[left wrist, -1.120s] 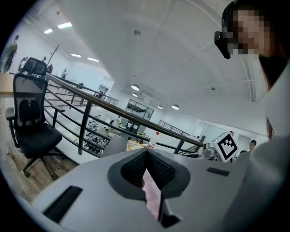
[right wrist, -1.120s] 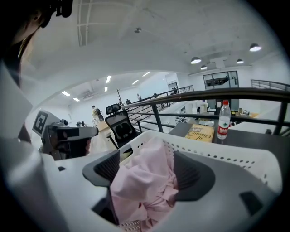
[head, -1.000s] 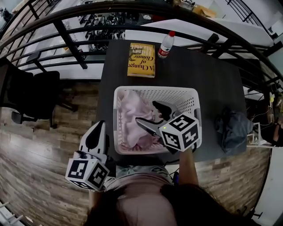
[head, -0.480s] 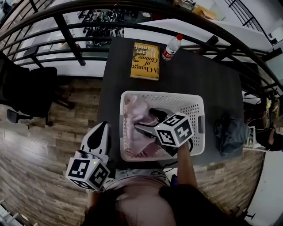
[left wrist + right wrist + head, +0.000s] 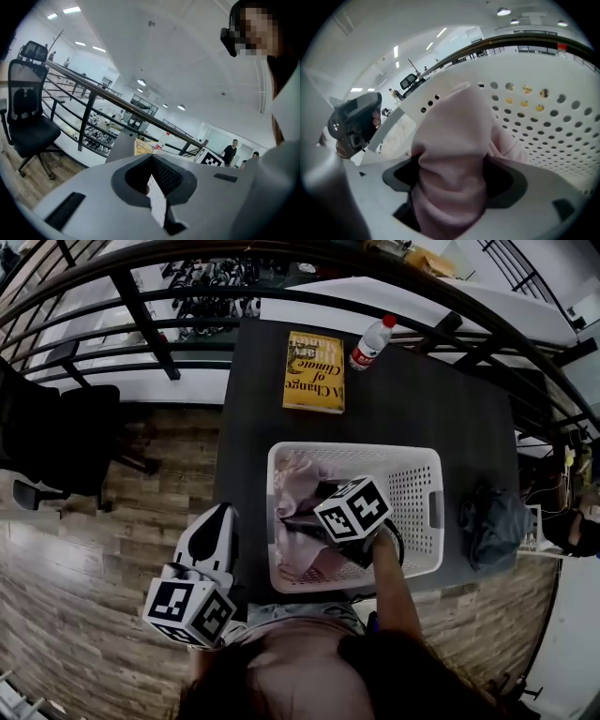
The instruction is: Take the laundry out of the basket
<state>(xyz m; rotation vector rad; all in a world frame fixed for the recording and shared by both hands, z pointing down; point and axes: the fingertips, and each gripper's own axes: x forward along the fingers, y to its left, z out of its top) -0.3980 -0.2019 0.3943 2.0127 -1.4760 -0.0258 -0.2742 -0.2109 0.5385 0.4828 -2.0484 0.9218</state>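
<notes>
- The right hand-held gripper [image 5: 452, 180] is inside the white basket [image 5: 356, 448]. Its jaws stand wide and have just been opening, with 1 fold of the pink garment [image 5: 298, 486] between them and the pads not pressing.
- Recommended: settle deeper over the fold, close on a thick bunch, then lift straight up clear of the rim.
- The left hand-held gripper [image 5: 218, 521] is closed on nothing, left of the basket.
- A book [image 5: 315, 371] and a bottle [image 5: 372, 342] lie at the far end of the bench [image 5: 450, 409], and a dark cloth [image 5: 494, 521] lies to the right. Only the basket walls are judged to obstruct.

At my counter's [image 5: 253, 427] far edge sit a yellow book [image 5: 315, 371] and a water bottle [image 5: 371, 343], a black office chair [image 5: 56, 442] beyond its left edge.
</notes>
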